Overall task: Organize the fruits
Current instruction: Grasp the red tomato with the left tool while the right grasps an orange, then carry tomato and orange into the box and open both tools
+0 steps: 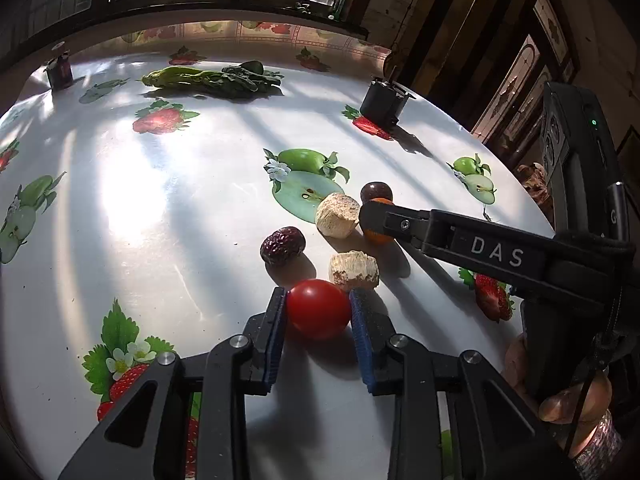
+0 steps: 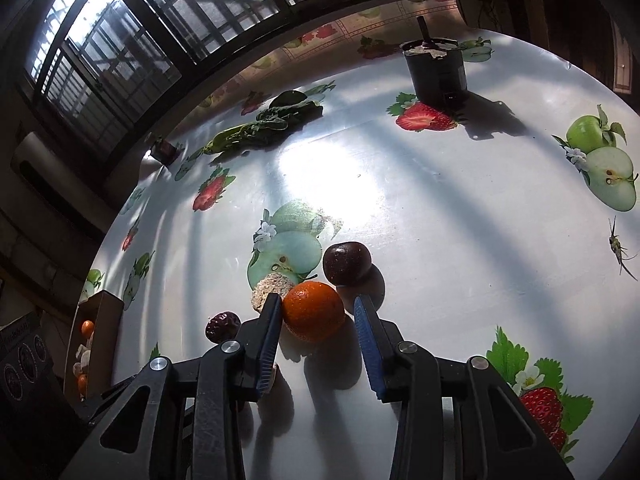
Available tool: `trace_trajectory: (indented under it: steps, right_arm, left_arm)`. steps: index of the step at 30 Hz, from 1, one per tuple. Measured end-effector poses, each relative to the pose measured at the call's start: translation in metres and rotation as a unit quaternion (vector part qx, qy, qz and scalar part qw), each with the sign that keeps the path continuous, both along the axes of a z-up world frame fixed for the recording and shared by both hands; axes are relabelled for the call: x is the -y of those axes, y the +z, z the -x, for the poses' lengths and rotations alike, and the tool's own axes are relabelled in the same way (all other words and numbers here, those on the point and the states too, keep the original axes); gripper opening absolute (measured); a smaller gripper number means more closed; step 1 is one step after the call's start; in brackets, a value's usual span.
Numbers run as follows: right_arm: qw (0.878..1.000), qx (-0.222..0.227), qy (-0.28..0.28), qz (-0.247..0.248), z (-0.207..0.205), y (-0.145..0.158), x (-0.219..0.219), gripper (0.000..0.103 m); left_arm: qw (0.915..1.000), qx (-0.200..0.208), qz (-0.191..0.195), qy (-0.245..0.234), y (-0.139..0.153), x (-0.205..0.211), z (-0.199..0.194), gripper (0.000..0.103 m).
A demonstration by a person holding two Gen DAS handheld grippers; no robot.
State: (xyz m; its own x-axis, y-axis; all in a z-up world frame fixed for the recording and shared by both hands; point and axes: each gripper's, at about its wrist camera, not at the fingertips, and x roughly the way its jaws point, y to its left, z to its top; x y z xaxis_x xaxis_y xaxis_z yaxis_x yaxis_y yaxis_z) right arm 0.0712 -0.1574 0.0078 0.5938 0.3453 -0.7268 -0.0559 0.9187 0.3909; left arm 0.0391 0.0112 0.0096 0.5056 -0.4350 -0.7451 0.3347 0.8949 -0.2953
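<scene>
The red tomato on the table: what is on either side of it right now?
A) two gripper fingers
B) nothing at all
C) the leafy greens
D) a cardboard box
A: in the left wrist view the red tomato sits between the two fingers of the left gripper, both pads against it.

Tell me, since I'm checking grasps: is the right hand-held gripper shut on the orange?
Open: the right hand-held gripper straddles the orange, gap beside one finger.

Fruit cluster crowded: dried chunk (image 1: 353, 270) touching tomato (image 1: 319, 309); plum (image 2: 346, 263) just behind orange (image 2: 314, 311).
</scene>
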Motion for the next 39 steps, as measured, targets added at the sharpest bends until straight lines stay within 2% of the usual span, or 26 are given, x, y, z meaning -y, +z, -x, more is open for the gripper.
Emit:
trace_trajectory:
  steps: [2,3,9,20,28,31,34,39]
  right_arm:
    - [1.0,0.004,0.0,0.009,0.003,0.002,-0.003,0.038]
    - [1.0,0.005,0.0,0.011,0.003,0.002,-0.004,0.032]
    - [0.999,0.023,-0.005,0.023,0.009,0.012,-0.003,0.032]
    - [0.999,0.032,-0.014,0.004,0.017,0.019,0.005,0.032]
    - [0.998,0.024,-0.033,-0.038,0.03,0.025,0.012,0.033]
    - [0.997,0.021,-0.028,-0.064,0.049,0.034,0.012,0.033]
    - [0.996,0.029,-0.014,-0.086,0.071,0.051,0.011,0.033]
    - [0.991,0.043,0.026,-0.125,0.097,0.076,-0.014,0.033]
  left_arm:
    - [0.9999,0.001,0.006,0.008,0.001,-0.007,0.001,0.03]
    - [0.9999,0.002,0.009,0.012,0.002,-0.011,0.002,0.03]
    - [0.9989,0.009,0.029,0.035,0.01,-0.029,0.003,0.03]
    - [0.9988,0.019,0.027,0.036,0.015,-0.029,0.006,0.03]
    - [0.9971,0.032,0.05,0.048,0.03,-0.039,0.015,0.03]
    - [0.9957,0.037,0.07,0.048,0.044,-0.048,0.03,0.03]
    - [0.9939,0.062,0.076,0.05,0.064,-0.063,0.058,0.03]
    - [0.989,0.095,0.077,0.083,0.087,-0.106,0.108,0.03]
